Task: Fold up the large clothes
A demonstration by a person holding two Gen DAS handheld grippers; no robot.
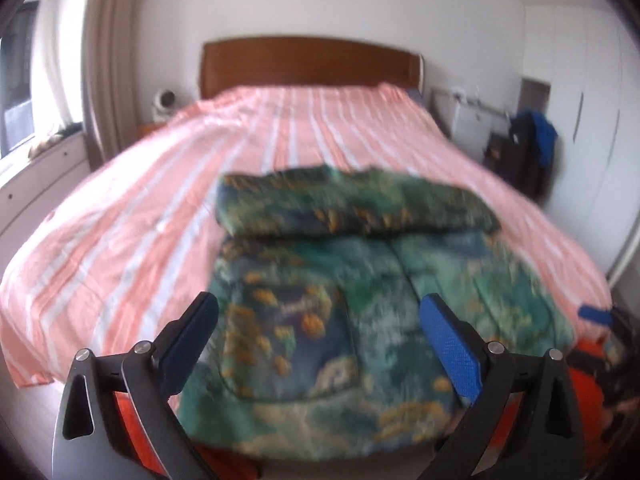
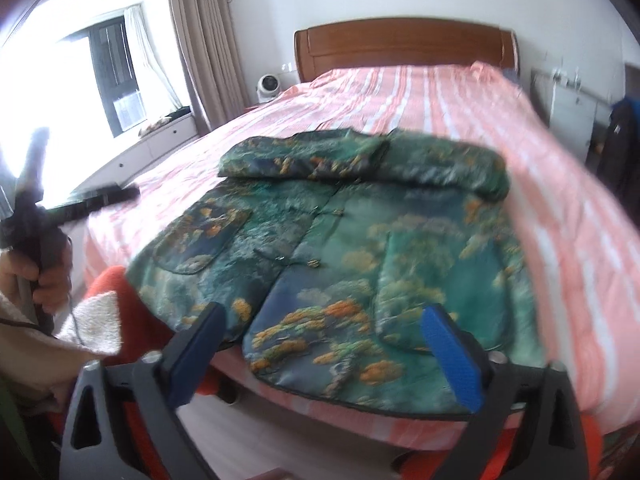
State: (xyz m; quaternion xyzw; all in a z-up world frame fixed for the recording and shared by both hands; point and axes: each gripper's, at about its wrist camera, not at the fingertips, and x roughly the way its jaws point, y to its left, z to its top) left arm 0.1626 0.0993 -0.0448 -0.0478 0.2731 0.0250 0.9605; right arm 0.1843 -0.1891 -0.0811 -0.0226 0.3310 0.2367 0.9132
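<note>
1. A quilted green and blue jacket with an orange tree pattern (image 2: 340,248) lies spread on the near end of a bed covered by a pink and white striped sheet (image 2: 460,92).
2. The jacket's far part is folded back into a thick band across its width (image 1: 352,208).
3. The left gripper (image 1: 320,320) hovers above the jacket's near hem, jaws spread wide, holding nothing.
4. The right gripper (image 2: 328,340) hovers over the near hem, jaws equally wide and empty.
5. A brown wooden headboard (image 2: 404,44) stands at the far end.
</note>
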